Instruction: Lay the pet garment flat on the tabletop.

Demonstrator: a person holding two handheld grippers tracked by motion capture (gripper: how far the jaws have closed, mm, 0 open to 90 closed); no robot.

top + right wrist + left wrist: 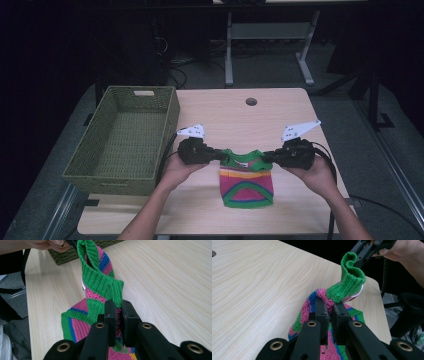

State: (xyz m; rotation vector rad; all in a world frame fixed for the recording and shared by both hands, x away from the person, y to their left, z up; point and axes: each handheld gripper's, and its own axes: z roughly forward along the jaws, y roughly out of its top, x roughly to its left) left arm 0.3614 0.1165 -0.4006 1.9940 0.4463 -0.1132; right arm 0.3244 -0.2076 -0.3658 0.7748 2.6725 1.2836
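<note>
Hanging between my two claws, the knitted garment (246, 179) touches the table (280, 115) near its front edge. My left claw (219, 155) and right claw (266, 156) each pinch one shoulder tight. If I pull them apart, the stretchy green collar (350, 280) may slip out, far from the basket (80, 167).

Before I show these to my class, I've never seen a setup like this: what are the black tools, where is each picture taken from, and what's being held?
A person holds a black two-jaw clamp in each hand. The high view looks down on a wooden table; the other two pictures come from cameras riding on each clamp. The left gripper and right gripper are each shut on an upper corner of a small striped knitted garment, stretching its green collar between them. An empty green woven basket sits at the table's left.
</note>
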